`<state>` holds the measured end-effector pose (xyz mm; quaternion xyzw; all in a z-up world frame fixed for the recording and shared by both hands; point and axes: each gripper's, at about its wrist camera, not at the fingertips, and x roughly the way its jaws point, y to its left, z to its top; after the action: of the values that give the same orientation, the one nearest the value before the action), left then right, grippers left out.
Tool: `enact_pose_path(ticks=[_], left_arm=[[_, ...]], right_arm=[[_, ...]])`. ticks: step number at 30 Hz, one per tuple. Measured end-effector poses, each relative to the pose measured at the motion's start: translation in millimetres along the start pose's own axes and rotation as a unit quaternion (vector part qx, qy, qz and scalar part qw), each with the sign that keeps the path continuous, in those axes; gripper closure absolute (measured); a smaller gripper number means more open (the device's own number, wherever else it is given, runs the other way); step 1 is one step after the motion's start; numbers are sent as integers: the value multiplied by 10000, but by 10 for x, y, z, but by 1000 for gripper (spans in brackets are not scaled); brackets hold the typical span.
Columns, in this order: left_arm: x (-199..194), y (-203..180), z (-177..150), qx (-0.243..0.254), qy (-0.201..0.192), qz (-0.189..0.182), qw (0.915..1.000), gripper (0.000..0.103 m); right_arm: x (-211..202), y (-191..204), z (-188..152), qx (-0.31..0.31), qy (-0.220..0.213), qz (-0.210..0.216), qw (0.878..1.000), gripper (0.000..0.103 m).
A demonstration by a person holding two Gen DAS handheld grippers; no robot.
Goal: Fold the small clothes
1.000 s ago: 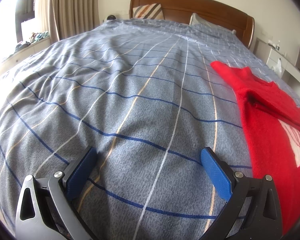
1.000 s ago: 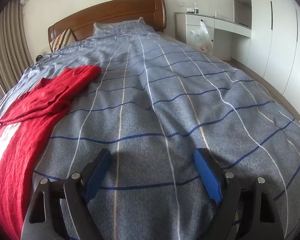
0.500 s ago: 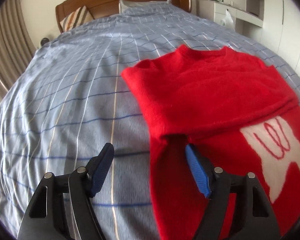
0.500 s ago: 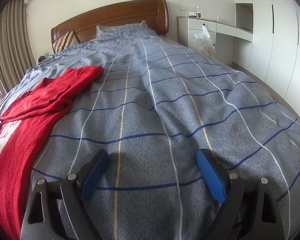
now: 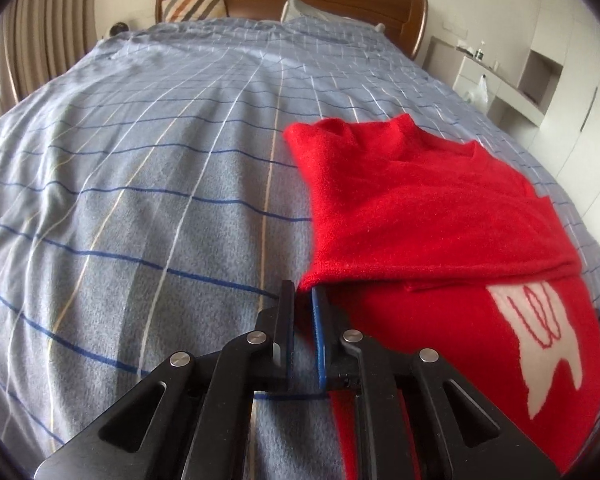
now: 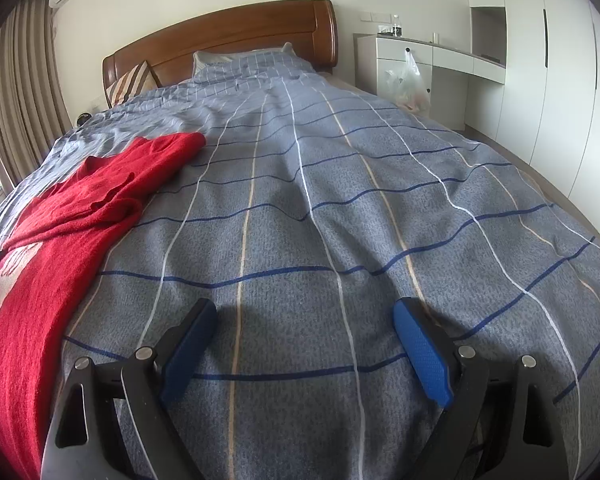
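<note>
A small red sweater (image 5: pixel 420 216) with a white motif lies on the blue checked bedspread (image 5: pixel 160 184), its sleeve folded across the chest. My left gripper (image 5: pixel 303 292) is shut on the sweater's left edge, where the folded sleeve meets the body. In the right wrist view the sweater (image 6: pixel 60 224) lies at the far left. My right gripper (image 6: pixel 304 344) is open and empty over bare bedspread (image 6: pixel 340 208), to the right of the sweater.
A wooden headboard (image 6: pixel 228 36) with pillows stands at the far end of the bed. A white desk and wardrobes (image 6: pixel 540 72) line the right wall, with a plastic bag (image 6: pixel 408 80) hanging there. Curtains (image 6: pixel 16 92) hang at the left.
My left gripper swung from bare bedspread over to the sweater's left edge and closed on it. My right gripper stayed open and almost still.
</note>
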<state>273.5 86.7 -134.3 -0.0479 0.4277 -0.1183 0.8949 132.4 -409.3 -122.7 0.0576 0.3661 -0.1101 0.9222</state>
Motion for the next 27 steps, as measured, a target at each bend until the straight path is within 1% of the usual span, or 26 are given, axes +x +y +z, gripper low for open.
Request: enact_pose_path(ticks=[1, 3, 4, 6, 8, 9, 12, 16, 17, 18, 20, 22, 27], left_arm=[[-57, 22, -32, -42, 10, -25, 10000, 91], [-165, 48, -89, -115, 23, -18, 9999, 82], [-239, 67, -138, -143, 48, 62, 9999, 76], [-414, 114, -240, -217, 20, 220, 9995, 41], [-614, 174, -358, -315, -103, 336, 9989, 28], [-699, 202, -409, -364, -151, 366, 9986, 23], [-811, 292, -540, -484, -268, 531, 9971, 16], [-643, 427, -721, -654, -248, 770, 9946, 14], [-626, 421, -742, -613, -299, 793, 9945, 14], [-622, 397, -727, -548, -288, 851, 9944, 11], [-603, 355, -716, -435, -275, 858, 9950, 6], [-603, 351, -746, -360, -265, 912, 9948, 5], [-608, 364, -754, -371, -252, 889, 9950, 3]], right_arm=[[-1, 1, -2, 1, -1, 1, 10000, 14], [-1, 3, -4, 2, -2, 4, 10000, 14], [1, 1, -3, 2, -2, 4, 10000, 14], [1, 2, -7, 7, -8, 15, 10000, 14], [-6, -1, -5, 17, -22, 31, 10000, 14], [-12, 0, -6, 23, -33, 39, 10000, 14], [-41, -3, 4, 29, -54, 50, 10000, 14], [-39, -3, 0, 30, -46, 52, 10000, 14], [-38, -4, -1, 29, -48, 51, 10000, 14], [-38, -3, -1, 29, -49, 51, 10000, 14], [-37, -3, -2, 26, -51, 45, 10000, 14], [-38, -2, -2, 28, -52, 47, 10000, 14], [-34, -2, -3, 28, -53, 48, 10000, 14]])
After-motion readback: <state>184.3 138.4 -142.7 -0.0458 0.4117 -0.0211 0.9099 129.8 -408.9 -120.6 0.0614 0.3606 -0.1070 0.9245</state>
